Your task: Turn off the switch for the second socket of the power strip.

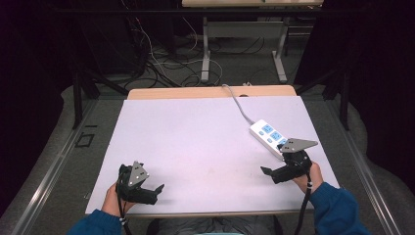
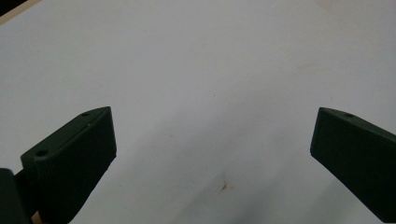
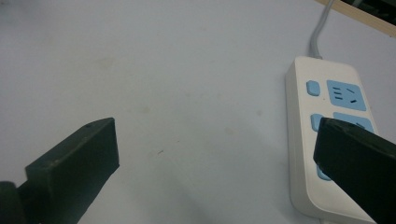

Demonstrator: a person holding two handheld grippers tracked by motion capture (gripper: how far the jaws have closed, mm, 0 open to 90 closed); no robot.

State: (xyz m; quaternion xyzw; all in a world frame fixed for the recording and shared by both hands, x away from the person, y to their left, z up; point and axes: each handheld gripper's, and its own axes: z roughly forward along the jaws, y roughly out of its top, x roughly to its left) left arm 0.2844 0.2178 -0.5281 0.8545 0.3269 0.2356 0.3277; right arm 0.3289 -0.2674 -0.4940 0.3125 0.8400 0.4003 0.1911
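A: The jaws of your right gripper (image 1: 272,172) are spread wide, and nothing is between them. In the right gripper view one jaw stands in front of the power strip (image 3: 327,135), over its lower blue sockets, but I cannot tell whether it touches the strip or only hangs above it.

B: And where do you see the power strip on the table (image 1: 195,142)?

A: The power strip (image 1: 268,135) lies flat on the white table top, near the right edge, with its long side turned a little diagonal. Its grey cable (image 1: 237,103) runs from the far end of the strip to the back edge of the table. Your right gripper is just beside the near end of the strip, and the grey plate of the gripper covers that end in the high view.

B: What about your left gripper?

A: Your left gripper (image 1: 147,188) is well apart from the power strip, at the near left part of the table. Its jaws are also spread wide and hold nothing. In the left gripper view, bare white table (image 2: 210,70) lies between them, with one small brown mark (image 2: 225,185).
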